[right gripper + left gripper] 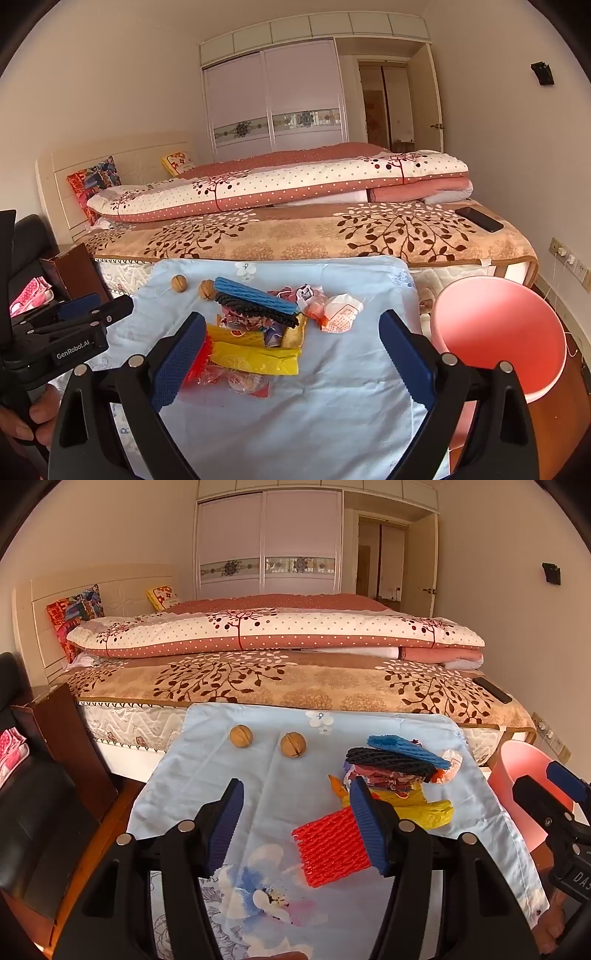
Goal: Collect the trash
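A pile of trash lies on a light blue flowered cloth (221, 768): a blue foam net (406, 751), a black foam net (391, 762), a yellow wrapper (424, 808), a red foam net (332, 845) and crumpled white paper (341, 312). Two walnuts (241, 735) (293, 744) sit farther back. My left gripper (295, 786) is open over the cloth, its right finger in front of the red net. My right gripper (291, 317) is wide open, hovering before the pile, holding nothing. A pink bin (498, 332) stands to the right of the cloth.
Behind the cloth is a bed (295, 679) with folded quilts and a black phone (493, 689) near its right corner. A dark wooden cabinet (70, 731) and a black chair (33, 812) stand at the left. A hand (33, 417) holds the left gripper.
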Demonstrator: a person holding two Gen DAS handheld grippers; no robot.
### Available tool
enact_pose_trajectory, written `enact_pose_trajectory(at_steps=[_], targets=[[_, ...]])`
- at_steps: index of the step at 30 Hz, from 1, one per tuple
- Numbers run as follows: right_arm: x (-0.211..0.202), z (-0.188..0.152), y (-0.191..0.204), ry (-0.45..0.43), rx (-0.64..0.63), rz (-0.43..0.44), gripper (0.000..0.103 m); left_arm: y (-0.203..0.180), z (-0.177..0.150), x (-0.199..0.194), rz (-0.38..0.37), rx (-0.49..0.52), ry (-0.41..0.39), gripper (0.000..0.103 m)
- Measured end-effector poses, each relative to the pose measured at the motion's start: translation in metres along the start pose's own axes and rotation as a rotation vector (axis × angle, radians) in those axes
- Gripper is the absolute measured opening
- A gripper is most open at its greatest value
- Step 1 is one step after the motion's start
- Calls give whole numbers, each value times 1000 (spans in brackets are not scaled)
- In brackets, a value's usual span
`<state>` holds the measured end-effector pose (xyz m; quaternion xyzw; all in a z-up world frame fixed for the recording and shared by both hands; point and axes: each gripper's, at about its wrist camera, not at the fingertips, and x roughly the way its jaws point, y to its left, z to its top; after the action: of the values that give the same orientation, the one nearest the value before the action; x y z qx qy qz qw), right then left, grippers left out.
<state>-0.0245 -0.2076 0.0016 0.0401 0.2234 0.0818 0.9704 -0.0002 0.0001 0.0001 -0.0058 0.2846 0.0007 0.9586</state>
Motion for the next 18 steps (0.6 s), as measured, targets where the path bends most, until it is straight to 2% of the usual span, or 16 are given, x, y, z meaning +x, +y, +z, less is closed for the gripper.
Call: enact_pose_trajectory(at_steps=[18], targets=[[0, -1, 0, -4, -11, -11, 93, 2, -1, -2, -4, -2, 4, 60]])
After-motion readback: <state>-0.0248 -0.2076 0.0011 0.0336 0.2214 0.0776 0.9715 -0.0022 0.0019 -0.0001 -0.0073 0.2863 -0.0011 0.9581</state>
